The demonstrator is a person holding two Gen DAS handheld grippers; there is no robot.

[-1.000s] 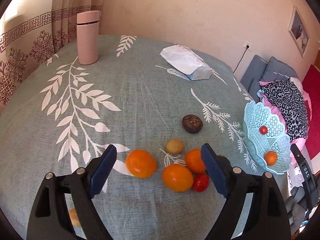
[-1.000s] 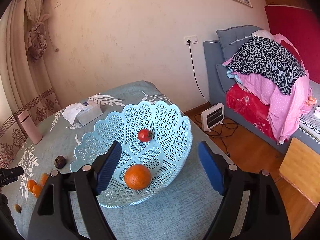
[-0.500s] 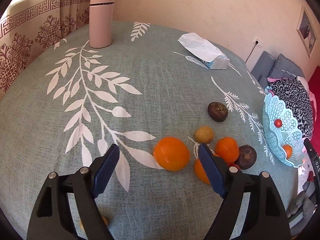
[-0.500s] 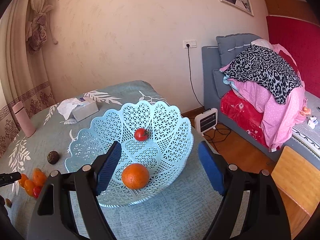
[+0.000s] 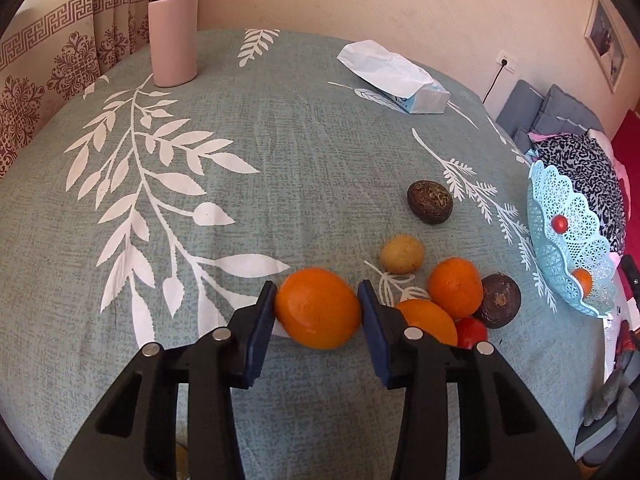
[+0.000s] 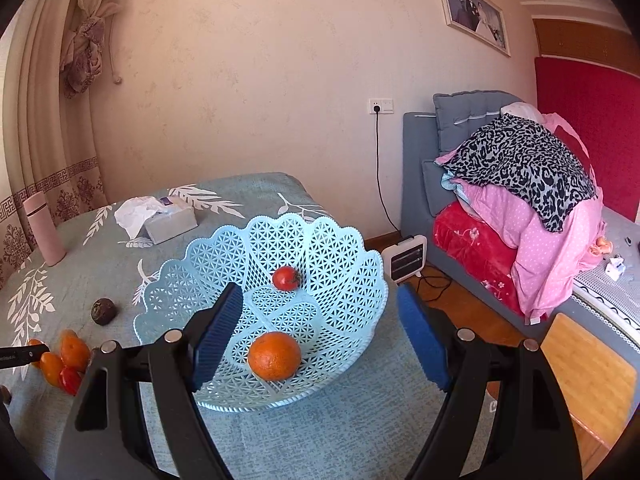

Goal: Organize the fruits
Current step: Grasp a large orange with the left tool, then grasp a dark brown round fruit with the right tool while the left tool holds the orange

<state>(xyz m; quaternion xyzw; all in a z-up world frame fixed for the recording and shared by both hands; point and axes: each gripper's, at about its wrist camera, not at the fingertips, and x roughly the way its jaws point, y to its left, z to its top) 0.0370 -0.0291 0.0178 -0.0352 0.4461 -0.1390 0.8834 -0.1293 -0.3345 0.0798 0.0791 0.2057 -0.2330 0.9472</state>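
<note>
My left tongs (image 5: 318, 300) have closed since a moment ago: then they stood wide apart above the fruit, now both blue pads press the sides of a large orange (image 5: 318, 308), smooth and slightly dimpled, which sits on the desk (image 5: 240, 152) between them. Just right of these tongs lies the rest of the cluster: a second orange (image 5: 430, 320) partly behind the right pad, a rounder mandarin (image 5: 455, 288) beyond it, a glossy red tomato (image 5: 472, 332) tucked low, and a dark, wrinkled round fruit (image 5: 499, 301) touching the mandarin. Ahead of the right pad sits a small, dull yellow-brown fruit (image 5: 402, 254), and farther ahead a dark brown, rough-skinned one (image 5: 430, 202), apart from the others. The cloth is a woven grey-green with white leaf prints. Far ahead to the left stands a matte pink cylindrical flask (image 5: 173, 28); far ahead to the right lies a soft tissue pack (image 5: 394, 76).

My right tongs (image 6: 320, 332) stay spread wide, gripping nothing, much as before. Between and just beyond them sits the pale blue plastic basket (image 6: 340, 248), latticed with a scalloped rim, holding a pebbled orange (image 6: 274, 355) near the pads and a small shiny tomato (image 6: 286, 278) farther in.
</note>
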